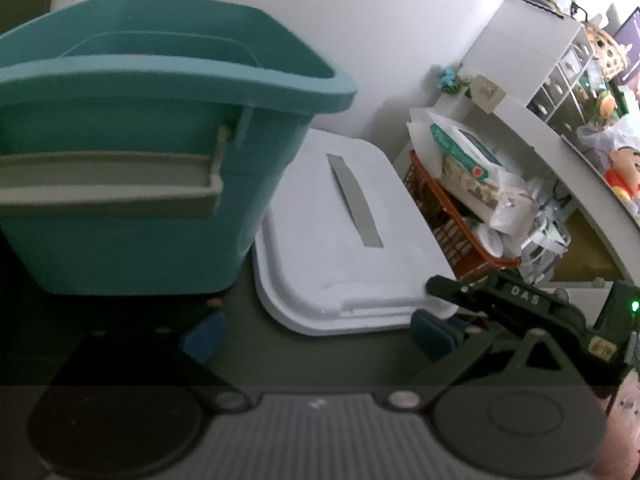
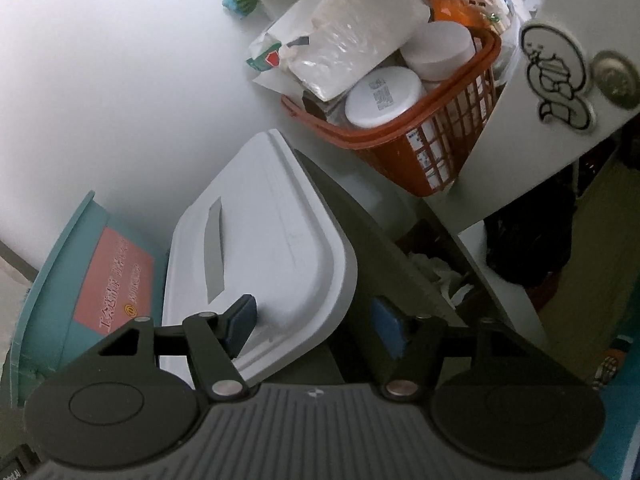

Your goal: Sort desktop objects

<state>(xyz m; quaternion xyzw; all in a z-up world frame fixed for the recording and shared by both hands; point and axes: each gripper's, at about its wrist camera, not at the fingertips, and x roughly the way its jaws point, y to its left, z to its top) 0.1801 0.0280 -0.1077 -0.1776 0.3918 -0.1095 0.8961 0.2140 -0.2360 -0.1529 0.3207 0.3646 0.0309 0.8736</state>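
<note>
Meanwhile the right tongs (image 2: 314, 322) stood released, 1 blue pad over the white lid (image 2: 260, 248), not gripping it. That lid lay on the tabletop (image 1: 240, 344) between the teal bin (image 1: 140, 160) and the orange basket (image 2: 440, 148). Left tongs (image 1: 320, 338) gaped, holding nothing.

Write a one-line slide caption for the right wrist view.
Right gripper open over the corner of the white lid, with the orange basket behind and the teal bin beside.
</note>
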